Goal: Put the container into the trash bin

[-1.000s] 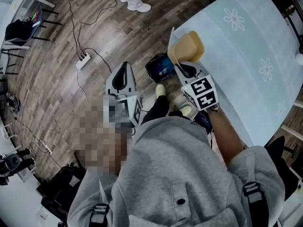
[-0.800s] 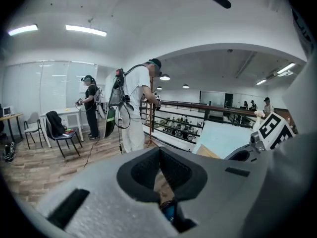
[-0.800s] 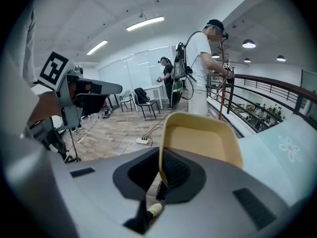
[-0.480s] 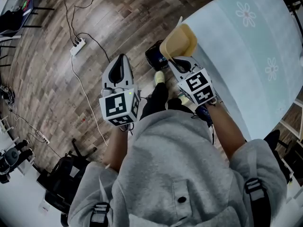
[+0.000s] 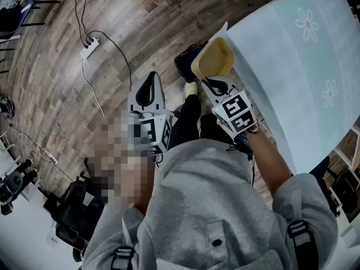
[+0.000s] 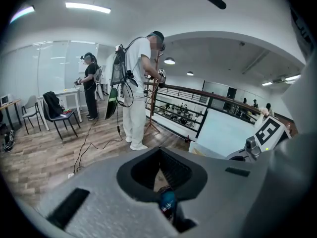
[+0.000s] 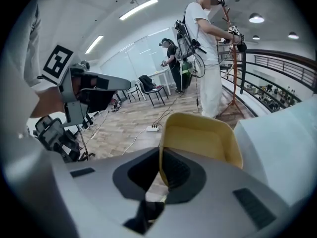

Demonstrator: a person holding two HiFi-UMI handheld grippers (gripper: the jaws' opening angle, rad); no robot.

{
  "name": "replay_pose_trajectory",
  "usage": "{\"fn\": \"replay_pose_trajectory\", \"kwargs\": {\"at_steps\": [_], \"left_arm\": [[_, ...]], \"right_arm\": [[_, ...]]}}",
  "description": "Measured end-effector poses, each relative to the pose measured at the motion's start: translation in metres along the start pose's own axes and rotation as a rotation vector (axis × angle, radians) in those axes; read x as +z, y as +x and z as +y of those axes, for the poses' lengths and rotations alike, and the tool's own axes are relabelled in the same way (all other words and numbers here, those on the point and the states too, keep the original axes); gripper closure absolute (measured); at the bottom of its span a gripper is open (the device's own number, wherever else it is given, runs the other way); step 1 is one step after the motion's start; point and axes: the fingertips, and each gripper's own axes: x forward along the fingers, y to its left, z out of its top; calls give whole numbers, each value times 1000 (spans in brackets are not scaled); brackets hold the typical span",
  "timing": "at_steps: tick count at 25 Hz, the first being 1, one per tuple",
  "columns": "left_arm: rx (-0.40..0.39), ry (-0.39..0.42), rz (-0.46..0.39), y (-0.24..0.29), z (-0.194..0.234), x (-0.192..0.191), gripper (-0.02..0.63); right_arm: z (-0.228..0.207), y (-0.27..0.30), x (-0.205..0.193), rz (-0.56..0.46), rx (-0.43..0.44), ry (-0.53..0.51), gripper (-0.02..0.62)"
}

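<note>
In the head view a yellow plastic container [image 5: 212,58] is held up by its near wall in my right gripper [image 5: 216,82], which is shut on it. The container hangs off the table's left edge and overlaps the right rim of a dark trash bin [image 5: 184,66] on the floor. From the right gripper view the container [image 7: 203,143] stands upright with its wall pinched between the jaws of the right gripper [image 7: 161,170]. My left gripper [image 5: 147,91] is held over the floor left of the bin, its jaws shut on nothing. The left gripper [image 6: 159,175] points across the room.
A table with a pale flowered cloth [image 5: 292,66] fills the right side. A white power strip [image 5: 87,46] and cables lie on the wooden floor to the left. The wearer's shoe [image 5: 191,89] is just below the bin. People [image 6: 136,83] stand farther off by a railing.
The right gripper has carried the container a little left and nearer, so it now overlaps the bin's rim. The left gripper has hardly shifted.
</note>
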Motion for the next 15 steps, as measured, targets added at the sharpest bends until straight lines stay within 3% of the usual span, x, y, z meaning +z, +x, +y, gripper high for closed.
{"fn": "replay_pose_trajectory", "kwargs": {"at_steps": [15], "left_arm": [[-17, -42, 164, 36, 13, -83, 588]], "right_arm": [[-9, 69, -65, 68, 89, 106, 561]]}}
